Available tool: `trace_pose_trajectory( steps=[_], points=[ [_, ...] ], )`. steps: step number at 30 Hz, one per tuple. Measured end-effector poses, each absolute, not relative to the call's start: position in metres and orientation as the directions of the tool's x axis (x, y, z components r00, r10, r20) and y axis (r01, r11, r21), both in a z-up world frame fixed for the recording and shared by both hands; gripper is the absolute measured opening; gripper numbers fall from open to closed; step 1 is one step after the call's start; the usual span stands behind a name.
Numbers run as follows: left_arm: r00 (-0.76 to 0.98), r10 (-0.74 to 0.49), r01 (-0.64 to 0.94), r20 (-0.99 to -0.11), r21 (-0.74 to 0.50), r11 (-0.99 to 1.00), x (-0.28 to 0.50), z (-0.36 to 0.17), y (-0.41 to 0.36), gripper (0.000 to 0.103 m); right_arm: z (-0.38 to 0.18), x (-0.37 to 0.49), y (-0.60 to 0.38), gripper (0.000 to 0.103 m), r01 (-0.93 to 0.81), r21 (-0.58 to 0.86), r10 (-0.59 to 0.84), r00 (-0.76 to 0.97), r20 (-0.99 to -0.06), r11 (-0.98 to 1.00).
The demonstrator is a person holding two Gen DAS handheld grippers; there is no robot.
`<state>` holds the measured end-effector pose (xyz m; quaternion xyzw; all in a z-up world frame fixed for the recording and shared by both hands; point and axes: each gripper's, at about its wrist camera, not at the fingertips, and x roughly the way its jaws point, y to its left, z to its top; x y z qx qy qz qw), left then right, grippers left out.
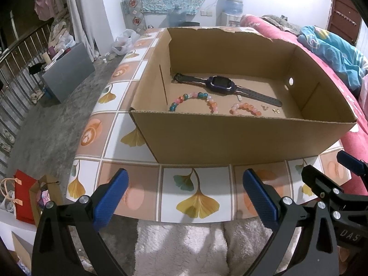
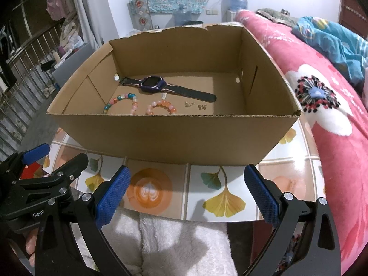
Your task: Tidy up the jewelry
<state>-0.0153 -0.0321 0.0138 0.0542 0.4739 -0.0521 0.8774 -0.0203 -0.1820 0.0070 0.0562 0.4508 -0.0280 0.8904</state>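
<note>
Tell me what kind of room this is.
Most likely a lived-in bedroom at home: a bed with a pink floral blanket lies beside the tiled table, a water dispenser stands by the far wall, and clothes hang at the left.

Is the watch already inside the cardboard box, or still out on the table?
Inside. The watch lies flat on the floor of the open cardboard box, strap stretched out, behind the two bead bracelets.
</note>
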Motion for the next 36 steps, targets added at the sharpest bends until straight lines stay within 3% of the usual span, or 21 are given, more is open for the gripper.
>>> trace_pose_trajectory(
  steps=[36],
  points=[
    [0.533, -0.036, 0.137, -0.845, 0.045, 0.99, -0.0128, 0.0109, -0.0309, 0.097, 0.0073, -0.0197, -0.1841, 0.095, 0.096, 0.061, -0.008, 0.589, -0.808, 0.994]
  ],
)
